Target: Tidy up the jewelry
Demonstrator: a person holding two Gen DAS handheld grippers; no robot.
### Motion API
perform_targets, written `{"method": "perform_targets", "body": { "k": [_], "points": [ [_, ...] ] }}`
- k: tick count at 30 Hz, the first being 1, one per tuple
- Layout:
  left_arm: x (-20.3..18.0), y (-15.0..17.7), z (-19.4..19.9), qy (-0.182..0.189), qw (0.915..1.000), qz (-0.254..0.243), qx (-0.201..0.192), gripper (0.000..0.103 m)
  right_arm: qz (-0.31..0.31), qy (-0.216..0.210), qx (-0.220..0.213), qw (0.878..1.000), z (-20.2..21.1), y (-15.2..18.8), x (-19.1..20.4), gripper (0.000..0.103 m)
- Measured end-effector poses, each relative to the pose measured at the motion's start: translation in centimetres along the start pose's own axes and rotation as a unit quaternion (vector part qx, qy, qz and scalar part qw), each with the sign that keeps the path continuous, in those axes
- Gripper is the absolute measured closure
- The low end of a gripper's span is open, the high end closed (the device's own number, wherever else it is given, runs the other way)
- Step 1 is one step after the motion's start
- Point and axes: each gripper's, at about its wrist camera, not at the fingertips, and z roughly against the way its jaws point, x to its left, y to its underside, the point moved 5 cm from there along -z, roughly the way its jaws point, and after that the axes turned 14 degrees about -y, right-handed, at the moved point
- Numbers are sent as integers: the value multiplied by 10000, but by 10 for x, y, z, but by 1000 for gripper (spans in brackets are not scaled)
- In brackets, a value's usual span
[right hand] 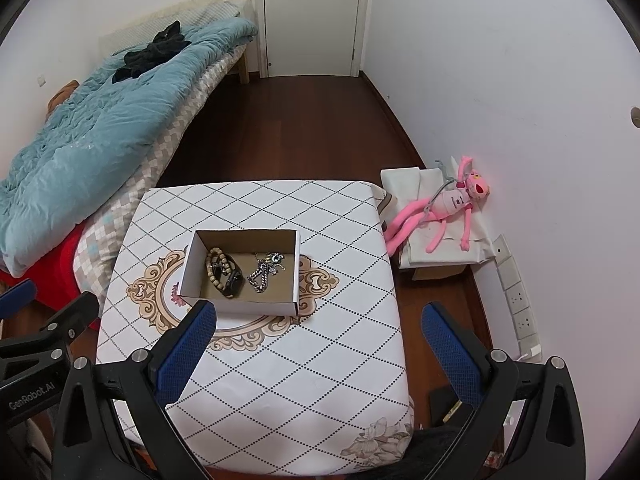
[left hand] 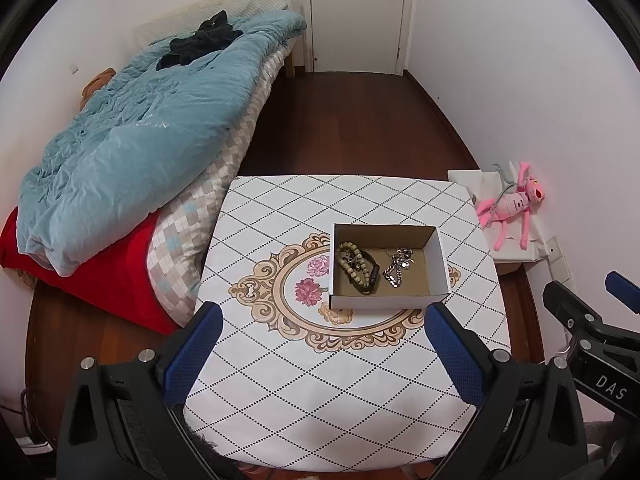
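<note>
An open cardboard box [left hand: 386, 302] [right hand: 240, 306] stands in the middle of the table [left hand: 320, 400] [right hand: 340, 360]. Inside lie a beige bead bracelet [left hand: 350, 260] [right hand: 213, 266], a dark band bracelet [left hand: 373, 276] [right hand: 234, 282] and a silver chain with charms [left hand: 396, 266] [right hand: 262, 272]. My left gripper [left hand: 324, 312] is open and empty, hovering above the table's near side in front of the box. My right gripper [right hand: 320, 312] is open and empty, near the box's front right. The right gripper also shows at the right edge of the left wrist view [left hand: 592, 320].
A bed with a blue duvet [left hand: 132, 136] [right hand: 80, 128] runs along the left of the table. A pink plush toy [left hand: 512, 204] [right hand: 444, 204] lies on white paper on a box by the right wall. Dark wood floor leads to a closed white door [left hand: 356, 16].
</note>
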Motion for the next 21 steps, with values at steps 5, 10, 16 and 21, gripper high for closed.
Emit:
{"method": "perform_targets", "body": {
  "k": [5, 10, 16, 21],
  "points": [
    [0, -2, 2, -6, 10000, 0, -17, 0, -3, 1, 0, 10000, 0, 0, 0, 0],
    [0, -2, 3, 4, 10000, 5, -20, 0, 2, -5, -2, 10000, 0, 0, 0, 0],
    [-1, -2, 3, 18, 10000, -4, -17, 0, 6, -6, -7, 10000, 1, 0, 0, 0],
    [-2, -2, 4, 44, 10000, 11, -32, 0, 6, -10, -2, 10000, 3, 0, 1, 0]
  ]
}}
